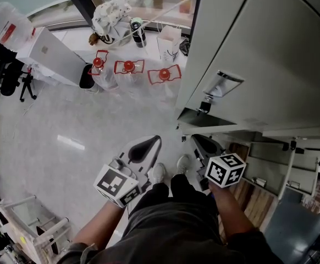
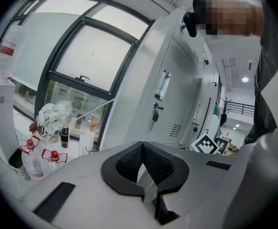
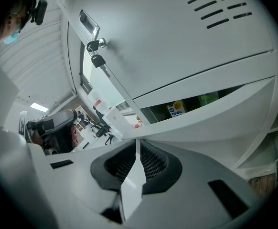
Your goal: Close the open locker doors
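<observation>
The grey locker door with a handle and a hanging key stands on the right. In the right gripper view this door is ajar: a dark gap under its lower edge shows a carton inside. My right gripper sits just below that edge, and its tips look shut with nothing between them. My left gripper hangs beside it over the floor, away from the lockers, also shut and empty. Open shelves lie below the door.
Plastic bags with red-capped bottles stand on the floor by the window, next to a black bin and a white box. A wire cart is at the lower left. The person's feet are between the grippers.
</observation>
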{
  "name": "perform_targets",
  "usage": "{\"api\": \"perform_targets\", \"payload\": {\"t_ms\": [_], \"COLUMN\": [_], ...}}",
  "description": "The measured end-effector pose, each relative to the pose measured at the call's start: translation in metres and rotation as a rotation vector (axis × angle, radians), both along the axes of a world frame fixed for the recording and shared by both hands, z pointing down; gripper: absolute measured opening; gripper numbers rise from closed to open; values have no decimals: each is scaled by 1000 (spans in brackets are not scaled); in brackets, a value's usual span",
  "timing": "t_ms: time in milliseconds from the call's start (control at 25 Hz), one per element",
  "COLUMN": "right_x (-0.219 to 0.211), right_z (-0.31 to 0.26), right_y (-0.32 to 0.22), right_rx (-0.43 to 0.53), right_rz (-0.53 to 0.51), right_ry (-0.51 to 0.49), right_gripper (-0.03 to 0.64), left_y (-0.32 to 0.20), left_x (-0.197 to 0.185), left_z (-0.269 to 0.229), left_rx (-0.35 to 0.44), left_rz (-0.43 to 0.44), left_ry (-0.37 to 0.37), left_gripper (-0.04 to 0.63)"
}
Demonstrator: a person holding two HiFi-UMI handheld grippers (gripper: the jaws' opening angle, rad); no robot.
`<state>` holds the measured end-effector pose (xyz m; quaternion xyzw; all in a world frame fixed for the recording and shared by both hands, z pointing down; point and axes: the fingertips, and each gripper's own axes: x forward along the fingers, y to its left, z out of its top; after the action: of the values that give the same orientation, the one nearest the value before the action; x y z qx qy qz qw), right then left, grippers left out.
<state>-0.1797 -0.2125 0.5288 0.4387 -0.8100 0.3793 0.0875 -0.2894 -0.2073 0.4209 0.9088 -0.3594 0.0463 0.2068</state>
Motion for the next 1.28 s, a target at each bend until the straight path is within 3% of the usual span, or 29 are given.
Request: {"api": "perform_targets", "payload": {"t_ms": [1280], "right_x": [16], "right_z": [2], "right_y": [-44], "right_rx": [8], "right_rz": [-53], "right_ry": [35], "right_gripper": [32], "left_y": [-25], "left_x": [6], "left_z": [3], "left_rx": [-14], "left_rz": [-111], "left_ry": [3], "left_gripper": [2]}}
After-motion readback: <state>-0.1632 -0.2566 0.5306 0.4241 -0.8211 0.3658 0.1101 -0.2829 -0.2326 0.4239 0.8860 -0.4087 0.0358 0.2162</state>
